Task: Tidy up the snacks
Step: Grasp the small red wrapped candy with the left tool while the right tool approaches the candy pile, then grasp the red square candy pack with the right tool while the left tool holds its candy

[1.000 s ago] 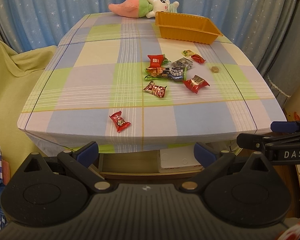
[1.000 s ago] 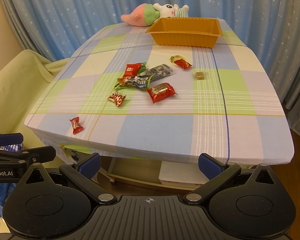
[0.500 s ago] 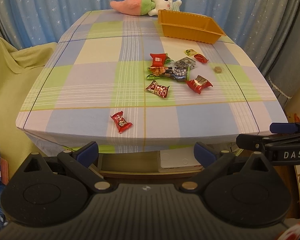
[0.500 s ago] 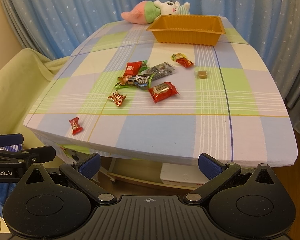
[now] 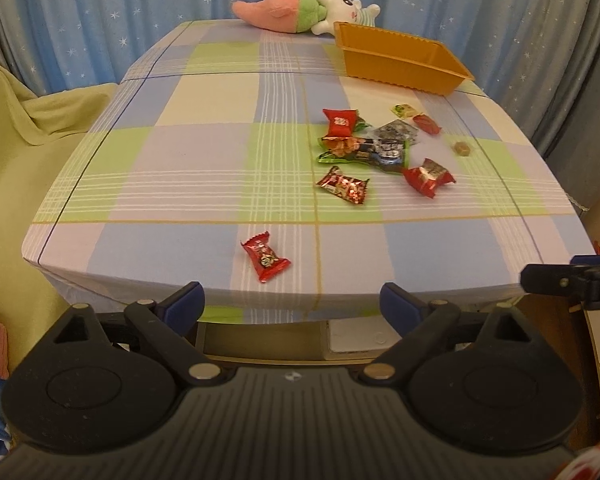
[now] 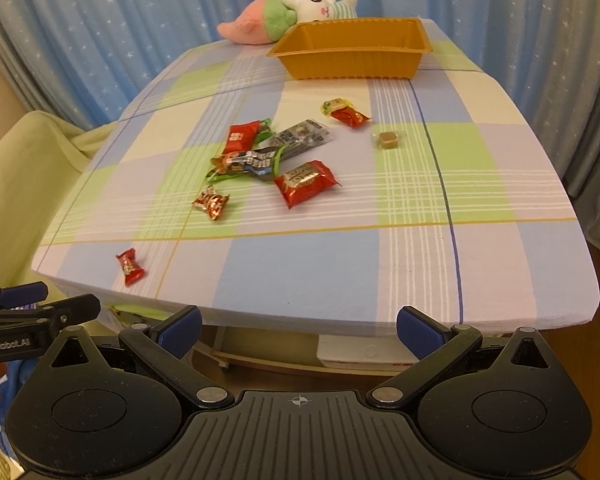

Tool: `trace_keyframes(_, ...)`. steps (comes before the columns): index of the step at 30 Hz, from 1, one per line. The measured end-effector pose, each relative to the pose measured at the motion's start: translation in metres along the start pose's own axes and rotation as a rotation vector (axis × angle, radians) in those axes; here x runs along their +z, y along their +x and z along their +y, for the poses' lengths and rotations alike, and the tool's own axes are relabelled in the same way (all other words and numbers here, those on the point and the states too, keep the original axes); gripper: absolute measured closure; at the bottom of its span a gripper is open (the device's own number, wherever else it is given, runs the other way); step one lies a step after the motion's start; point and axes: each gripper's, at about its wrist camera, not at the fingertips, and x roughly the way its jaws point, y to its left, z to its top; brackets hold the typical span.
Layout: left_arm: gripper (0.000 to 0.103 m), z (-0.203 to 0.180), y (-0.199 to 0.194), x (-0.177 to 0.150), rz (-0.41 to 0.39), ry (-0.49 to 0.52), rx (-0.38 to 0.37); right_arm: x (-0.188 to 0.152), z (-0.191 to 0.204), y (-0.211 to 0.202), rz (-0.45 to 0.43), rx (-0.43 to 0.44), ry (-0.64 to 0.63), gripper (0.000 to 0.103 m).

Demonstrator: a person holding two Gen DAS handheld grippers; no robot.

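Several wrapped snacks lie on the checked tablecloth point(image 5: 204, 152). A small red candy point(image 5: 265, 257) point(image 6: 130, 266) sits alone near the front edge. Mid-table are a red-gold wrapper point(image 5: 343, 189), a red packet point(image 5: 429, 177) point(image 6: 305, 183), a green and dark pile point(image 5: 364, 150) and a brown cube candy point(image 6: 388, 139). An empty orange tray point(image 5: 400, 68) point(image 6: 348, 60) stands at the back. My left gripper point(image 5: 290, 304) hovers just short of the table's front edge below the small red candy; its jaws are closing with nothing between them. My right gripper point(image 6: 299, 328) is open and holds nothing.
A pink and white plush toy point(image 5: 300, 12) lies behind the tray. Blue star curtains point(image 5: 100, 20) hang behind the table. A green covered seat point(image 5: 16, 152) stands at the left. A white box point(image 6: 360, 354) sits under the table.
The left gripper has moved in and down toward the table's front edge, so the small red candy looks nearer. Its jaws have narrowed a little. The right gripper has hardly moved.
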Motion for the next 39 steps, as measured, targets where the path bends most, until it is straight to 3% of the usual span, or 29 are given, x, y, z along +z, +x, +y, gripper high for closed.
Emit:
trace_keyframes(9, 0.025, 0.012, 0.035, 0.004, 0.008, -0.003, 0.012, 0.005, -0.005, 0.012, 0.010, -0.026, 0.035, 0.000)
trace_keyframes(14, 0.043, 0.012, 0.054, 0.008, 0.020, 0.006, 0.000, 0.009, -0.007, 0.020, 0.015, -0.040, 0.050, 0.000)
trace_keyframes(18, 0.045, 0.014, 0.068, 0.012, 0.034, 0.000, 0.000, 0.011, -0.008, 0.025, 0.021, -0.056, 0.063, 0.000)
trace_keyframes(20, 0.054, 0.016, 0.075, 0.015, 0.041, -0.007, 0.000, 0.011, -0.010, 0.027, 0.025, -0.063, 0.072, 0.000)
trace_keyframes(24, 0.061, 0.022, 0.084, 0.019, 0.058, -0.030, -0.009, 0.013, -0.012, 0.030, 0.034, -0.076, 0.089, 0.000)
trace_keyframes(26, 0.069, 0.024, 0.087, 0.021, 0.064, -0.035, -0.021, 0.015, -0.012, 0.032, 0.036, -0.081, 0.096, 0.000)
trace_keyframes(30, 0.073, 0.025, 0.092, 0.023, 0.074, -0.031, -0.032, 0.018, -0.010, 0.035, 0.037, -0.086, 0.102, 0.000)
trace_keyframes(34, 0.086, 0.026, 0.096, 0.026, 0.080, -0.020, -0.045, 0.018, -0.009, 0.036, 0.037, -0.084, 0.102, 0.000)
trace_keyframes(39, 0.087, 0.027, 0.098, 0.028, 0.076, 0.007, -0.049, 0.025, -0.003, 0.044, 0.039, -0.079, 0.102, 0.000)
